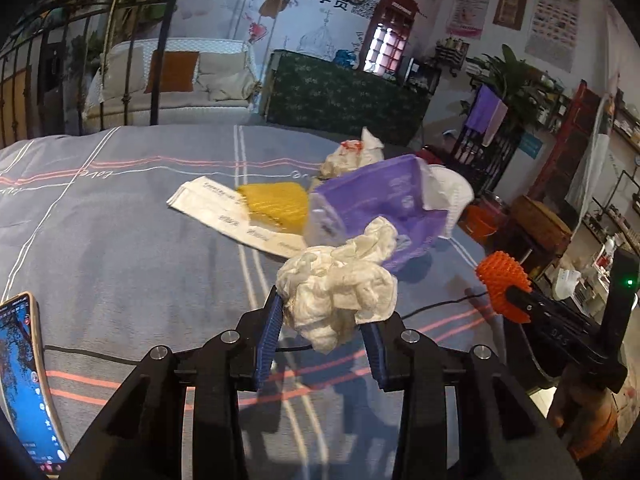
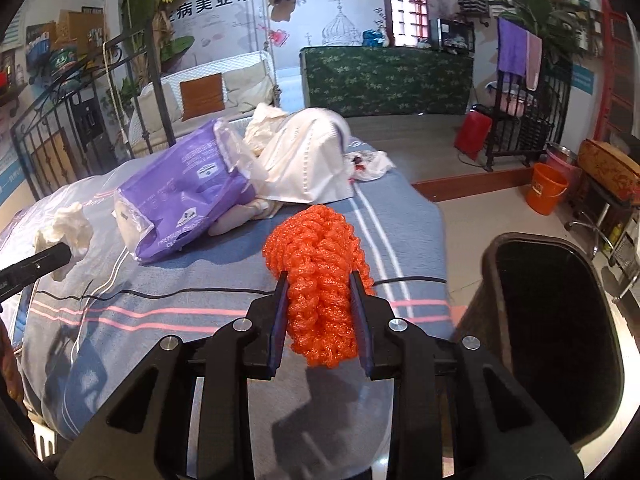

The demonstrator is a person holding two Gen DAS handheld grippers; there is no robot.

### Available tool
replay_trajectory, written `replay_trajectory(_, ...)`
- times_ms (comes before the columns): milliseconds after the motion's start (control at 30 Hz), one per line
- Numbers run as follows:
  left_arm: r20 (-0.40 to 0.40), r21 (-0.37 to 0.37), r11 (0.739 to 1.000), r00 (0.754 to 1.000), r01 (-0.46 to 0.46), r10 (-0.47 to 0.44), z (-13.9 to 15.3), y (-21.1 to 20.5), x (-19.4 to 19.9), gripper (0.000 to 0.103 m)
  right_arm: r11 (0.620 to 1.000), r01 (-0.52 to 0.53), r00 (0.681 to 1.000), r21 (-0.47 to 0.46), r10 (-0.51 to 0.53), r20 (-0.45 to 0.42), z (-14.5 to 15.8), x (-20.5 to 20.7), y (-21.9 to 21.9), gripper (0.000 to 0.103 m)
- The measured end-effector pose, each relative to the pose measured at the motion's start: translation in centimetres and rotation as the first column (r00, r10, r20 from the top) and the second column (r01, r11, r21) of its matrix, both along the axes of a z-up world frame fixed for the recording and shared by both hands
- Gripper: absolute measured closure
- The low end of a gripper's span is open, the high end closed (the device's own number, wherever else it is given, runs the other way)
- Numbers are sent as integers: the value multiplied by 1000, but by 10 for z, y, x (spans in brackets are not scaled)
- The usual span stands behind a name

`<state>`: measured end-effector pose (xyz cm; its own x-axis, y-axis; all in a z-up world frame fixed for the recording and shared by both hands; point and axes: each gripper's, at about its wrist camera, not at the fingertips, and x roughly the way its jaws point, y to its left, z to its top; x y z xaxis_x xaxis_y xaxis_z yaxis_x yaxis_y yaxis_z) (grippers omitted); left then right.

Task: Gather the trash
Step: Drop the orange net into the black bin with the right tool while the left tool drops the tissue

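Crumpled white tissue [image 1: 340, 292] – pinched between the left claw's [image 1: 322, 326] pads. Orange foam net [image 2: 320, 280] – clamped upright in the right claw [image 2: 322, 320], dark bin [image 2: 556, 332] just right.

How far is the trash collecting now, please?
Done: nothing shows inside the dark bin. In hand: the left gripper holds a crumpled tissue; the right gripper holds orange foam netting. Left on the bed: the purple package, yellow netting, paper wrapper.
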<state>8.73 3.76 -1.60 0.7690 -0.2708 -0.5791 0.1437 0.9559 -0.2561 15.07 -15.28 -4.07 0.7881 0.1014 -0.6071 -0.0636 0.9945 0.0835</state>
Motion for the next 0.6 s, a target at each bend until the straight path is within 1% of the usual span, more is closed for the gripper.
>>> replay_trajectory(167,8,-15,991,991,132,-132,0,-43,1,65,995,97,995,-16,-97,27,5,-16,-37,73)
replay_trajectory(300,16,-2,972,972,236,-236,-4,-81,5,65,979,204,979,-23,-204,23,5,-24,-75,73)
replay_trajectory(400,20,6,953,953,302,-302,-4,-105,6,65,950,310,951,-38,-310,11,0,-30,-112,73)
replay_trajectory(533,27,12,929,929,369,-370,-5,-131,10,65,917,397,917,-42,-398,-30,-13,-32,-148,73)
replay_trajectory(600,23,16,916,916,400,-401,-6,-144,13,65,897,438,896,-59,-441,-57,-22,-31,-164,73)
